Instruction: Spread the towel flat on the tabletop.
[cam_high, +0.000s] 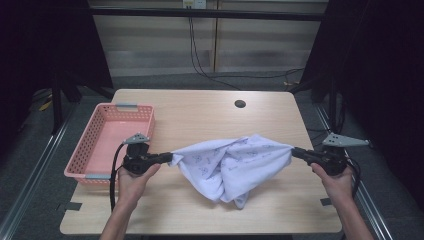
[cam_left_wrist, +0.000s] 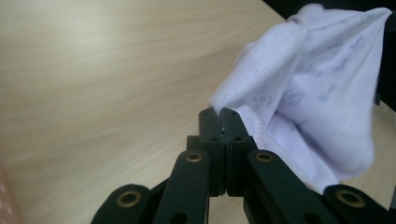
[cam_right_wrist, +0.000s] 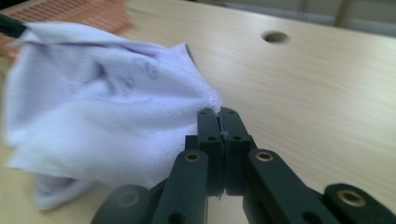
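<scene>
A white towel (cam_high: 235, 165) with faint blue prints hangs stretched between both grippers above the wooden table (cam_high: 200, 115), its lower folds sagging toward the tabletop. My left gripper (cam_high: 171, 157) is shut on the towel's left corner; the left gripper view has the jaws pressed together on the hem of the towel (cam_left_wrist: 299, 98). At the right, my right gripper (cam_high: 293, 150) is shut on the opposite corner, and the towel (cam_right_wrist: 102, 112) bunches left of its closed jaws in the right gripper view.
A pink perforated basket (cam_high: 95, 145) stands at the table's left edge, just left of my left hand, and shows as a blur in the right gripper view (cam_right_wrist: 88, 14). A round cable hole (cam_high: 240, 104) sits near the far edge. Cables trail on the floor behind.
</scene>
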